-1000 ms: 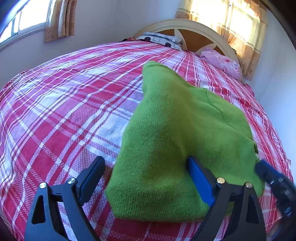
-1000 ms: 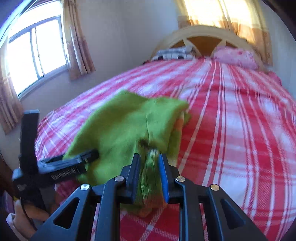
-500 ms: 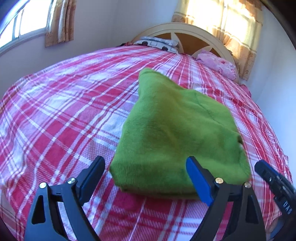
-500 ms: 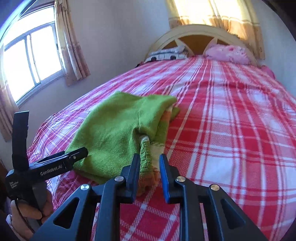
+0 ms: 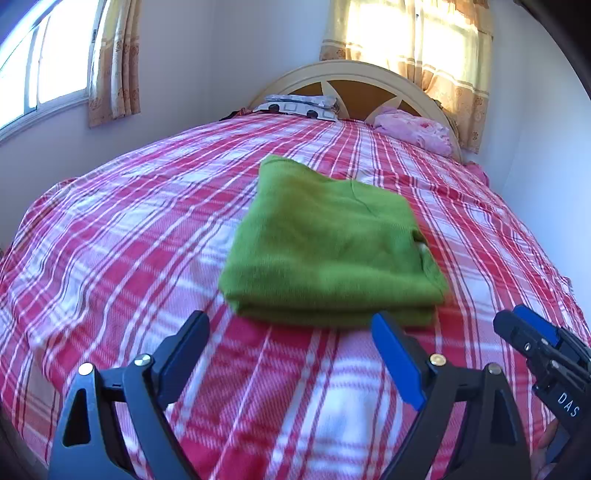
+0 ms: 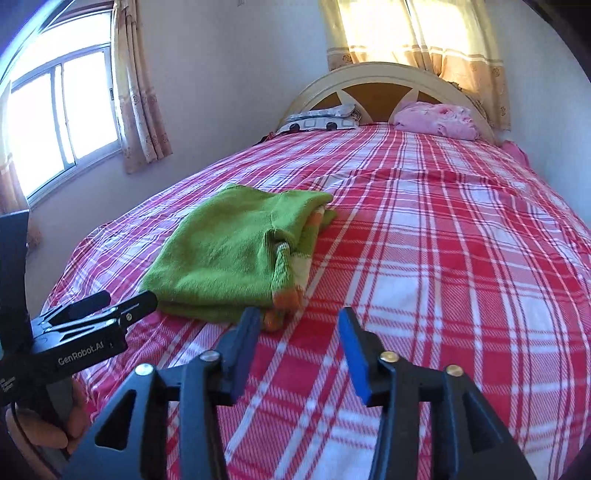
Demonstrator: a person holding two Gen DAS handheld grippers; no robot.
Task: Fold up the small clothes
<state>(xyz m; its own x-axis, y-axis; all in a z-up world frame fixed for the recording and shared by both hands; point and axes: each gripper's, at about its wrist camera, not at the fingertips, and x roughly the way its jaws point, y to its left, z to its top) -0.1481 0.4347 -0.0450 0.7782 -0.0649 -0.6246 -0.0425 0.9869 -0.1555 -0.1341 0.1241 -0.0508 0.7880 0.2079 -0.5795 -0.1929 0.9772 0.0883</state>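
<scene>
Green knit garment (image 5: 328, 243) lies folded into a thick, roughly square stack on the red-and-white plaid bedspread (image 5: 122, 236), orange-and-white trim (image 6: 286, 295) showing at its open edge. Left hand-held gripper (image 5: 291, 354) spread wide, just short of the fold. Right hand-held gripper (image 6: 299, 336) also spread, holding nothing, beside the trim.

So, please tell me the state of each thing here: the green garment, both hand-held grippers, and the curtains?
Green garment: folded, lying flat on the plaid bed cover, held by nothing.
Left hand-held gripper: open, empty.
Right hand-held gripper: open, empty.
Window curtain: drawn aside.
Headboard curtain: closed, sunlit.
</scene>
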